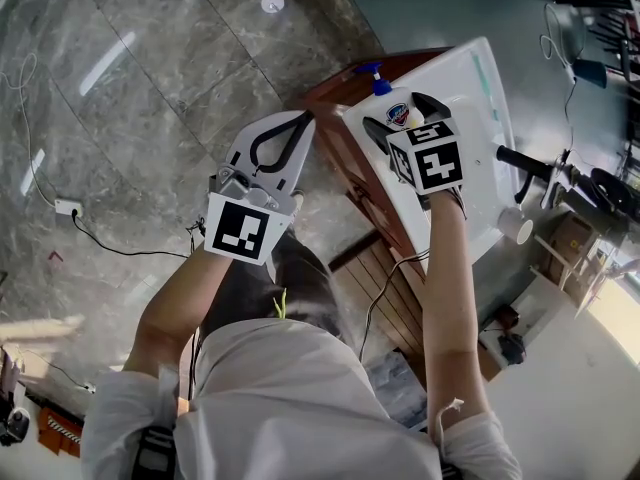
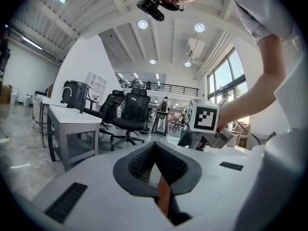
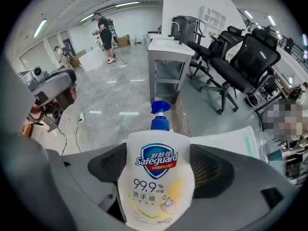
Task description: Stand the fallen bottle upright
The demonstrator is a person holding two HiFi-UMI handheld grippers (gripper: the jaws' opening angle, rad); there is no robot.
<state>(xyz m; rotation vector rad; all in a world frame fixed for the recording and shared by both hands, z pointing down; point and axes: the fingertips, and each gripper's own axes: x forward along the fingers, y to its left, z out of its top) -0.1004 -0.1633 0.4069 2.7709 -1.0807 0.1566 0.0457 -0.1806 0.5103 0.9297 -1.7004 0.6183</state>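
The white plastic soap bottle with a blue pump [image 3: 159,177] lies label-up on the white-topped counter [image 1: 480,98], close to the counter's brown wooden left edge. Its pump points toward the counter's far corner. The right gripper [image 1: 402,116] points steeply down over the counter. Its jaws are spread wide with the bottle body between them, and the pads are not clamping it. The left gripper [image 1: 285,138] is held off the counter's left edge, above the floor. Its jaws are closed tip to tip and hold nothing.
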